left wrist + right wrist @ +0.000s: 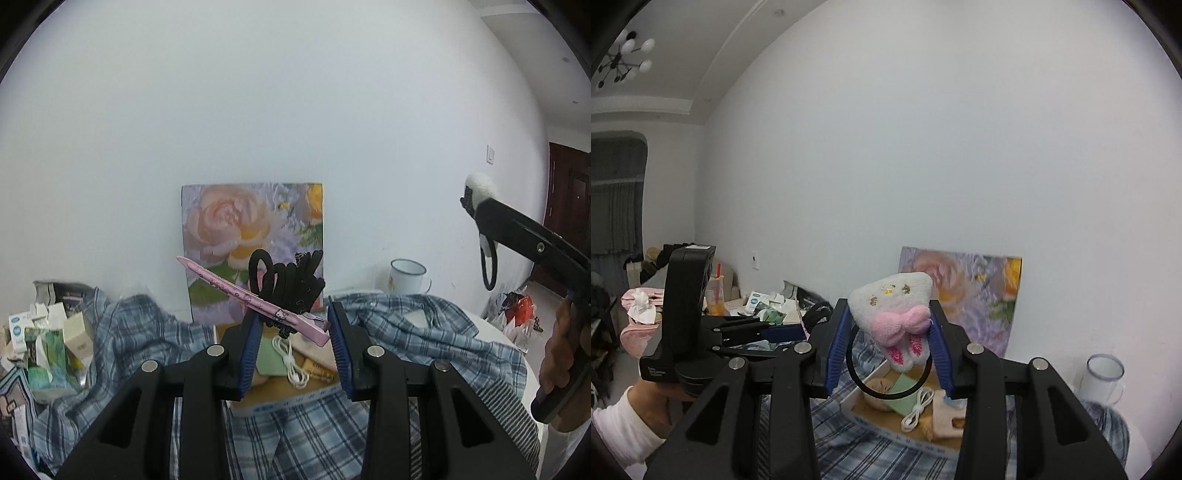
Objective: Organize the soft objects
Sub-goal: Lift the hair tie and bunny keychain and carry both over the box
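Both tongs are loaded above the cardboard box (871, 417): our left tongs (293, 326) pinch the pink pen (255, 301) with black hair ties (286, 282), our right tongs (892, 341) the plush hair tie (894, 317). We judge lowering and releasing into the box comes next.

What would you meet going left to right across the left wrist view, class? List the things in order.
Boxes → pink pen → black hair ties → mug → plush hair tie in the right tongs.
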`<state>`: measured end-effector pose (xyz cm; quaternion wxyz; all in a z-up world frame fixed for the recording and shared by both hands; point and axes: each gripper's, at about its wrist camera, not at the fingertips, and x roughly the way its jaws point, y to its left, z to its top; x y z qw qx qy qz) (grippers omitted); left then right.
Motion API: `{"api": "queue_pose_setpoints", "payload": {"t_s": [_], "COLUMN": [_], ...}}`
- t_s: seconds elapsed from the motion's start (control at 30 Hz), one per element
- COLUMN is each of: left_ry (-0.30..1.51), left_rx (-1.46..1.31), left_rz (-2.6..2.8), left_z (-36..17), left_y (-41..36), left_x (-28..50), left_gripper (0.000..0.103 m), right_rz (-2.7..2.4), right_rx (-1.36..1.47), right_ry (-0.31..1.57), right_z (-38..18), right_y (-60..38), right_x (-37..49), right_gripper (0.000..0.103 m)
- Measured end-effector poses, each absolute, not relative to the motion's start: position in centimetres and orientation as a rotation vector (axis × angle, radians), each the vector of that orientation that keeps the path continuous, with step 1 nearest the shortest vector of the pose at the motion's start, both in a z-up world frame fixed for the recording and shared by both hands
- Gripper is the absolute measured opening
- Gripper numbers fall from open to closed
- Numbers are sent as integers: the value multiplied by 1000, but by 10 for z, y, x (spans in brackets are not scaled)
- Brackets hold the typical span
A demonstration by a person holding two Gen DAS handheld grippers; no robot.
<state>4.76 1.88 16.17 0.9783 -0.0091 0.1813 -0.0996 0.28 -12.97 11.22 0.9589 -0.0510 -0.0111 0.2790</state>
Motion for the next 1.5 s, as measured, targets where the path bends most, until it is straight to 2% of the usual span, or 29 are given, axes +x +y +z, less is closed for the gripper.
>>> {"api": "queue_pose_setpoints", "payload": {"t_s": [0.37, 0.83, 1.5], "left_ry": [303, 295, 421], "left_rx": [-44, -23, 6], "left_rz": [-213, -152, -54], "left_z": [202, 216, 151], "left_y": [23, 28, 30], "left_x": [79, 126, 184], "left_gripper": [38, 38, 38], "right_rz": [572, 550, 533], "right_rx": [-104, -72, -41], "right_ry": [-83, -95, 88], "right_z": [143, 157, 83], "right_y": [-111, -96, -86], "right_x": [16, 48, 133], "right_gripper": [40, 40, 40]}}
